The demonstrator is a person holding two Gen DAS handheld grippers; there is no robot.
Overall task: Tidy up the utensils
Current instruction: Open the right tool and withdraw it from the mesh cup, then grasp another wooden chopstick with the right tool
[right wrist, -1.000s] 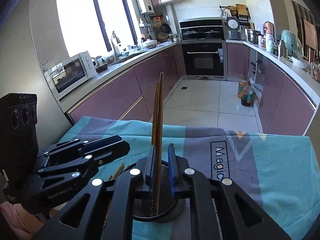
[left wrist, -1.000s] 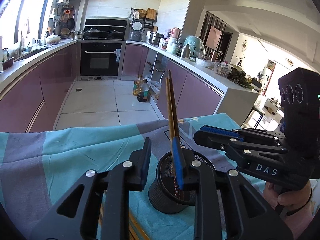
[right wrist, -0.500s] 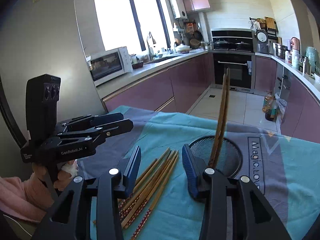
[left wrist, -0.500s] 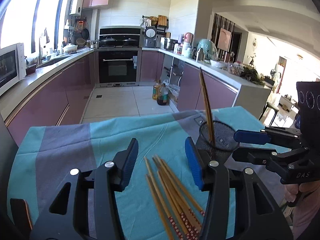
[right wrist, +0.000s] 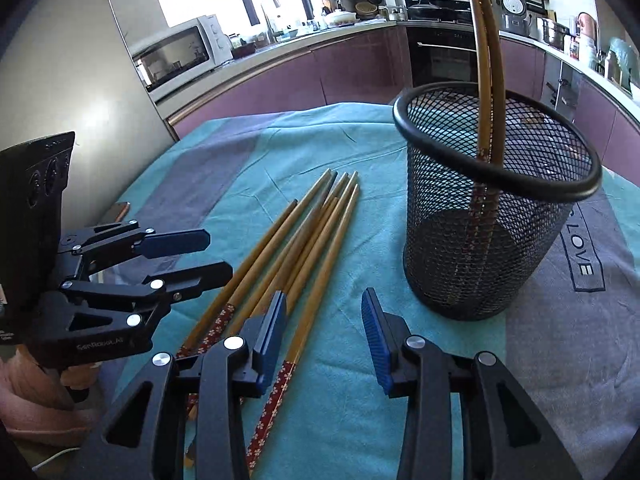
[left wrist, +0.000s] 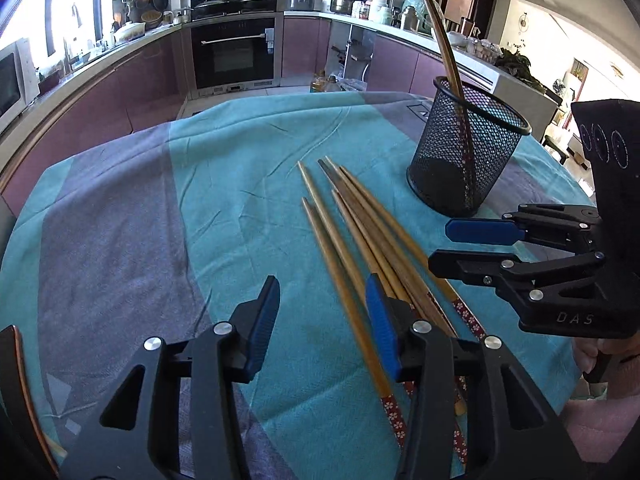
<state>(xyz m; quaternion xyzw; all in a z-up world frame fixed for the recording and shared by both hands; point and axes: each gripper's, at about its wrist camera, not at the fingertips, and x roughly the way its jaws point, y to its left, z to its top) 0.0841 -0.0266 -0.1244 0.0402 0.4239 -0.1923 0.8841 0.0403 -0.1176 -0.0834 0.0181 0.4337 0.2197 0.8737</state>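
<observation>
Left wrist view. My left tongs [left wrist: 322, 328] hung low over the cloth [left wrist: 120, 220] with jaws apart and nothing between them; the right-hand pad [left wrist: 382, 328] sat just above the loose chopsticks [left wrist: 360, 232]. These lay in a fan on the teal stripe, tips toward the kitchen, patterned red ends toward me, some passing under that finger. The mesh cup [left wrist: 466, 148] stood upright beyond them to the right, near the far right edge of the cloth, with two chopsticks [left wrist: 444, 40] leaning in it. Open cloth lay to the left of the fan, across the grey stripe. My right tongs [left wrist: 464, 246] came in from the right, jaws apart, empty, between the cup and the fan's near ends. Lettering on their body read "DAS".

Right wrist view. My right tongs [right wrist: 324, 332] stood apart and empty; the left-hand pad [right wrist: 274, 328] was over one loose chopstick [right wrist: 316, 280], the other over bare cloth [right wrist: 224, 160]. The cup [right wrist: 492, 208] stood just ahead to the right, apart from the fan [right wrist: 288, 248]; a strip of clear cloth ran between them. The pair in the cup [right wrist: 486, 48] leaned against the near rim. My left tongs [right wrist: 218, 252] were at the left, apart, touching nothing I could make out; their body read "GenRobot.AI", blurred. Cloth print right of the cup read "LOVE". A phone [right wrist: 120, 210] lay near the cloth's left edge.
</observation>
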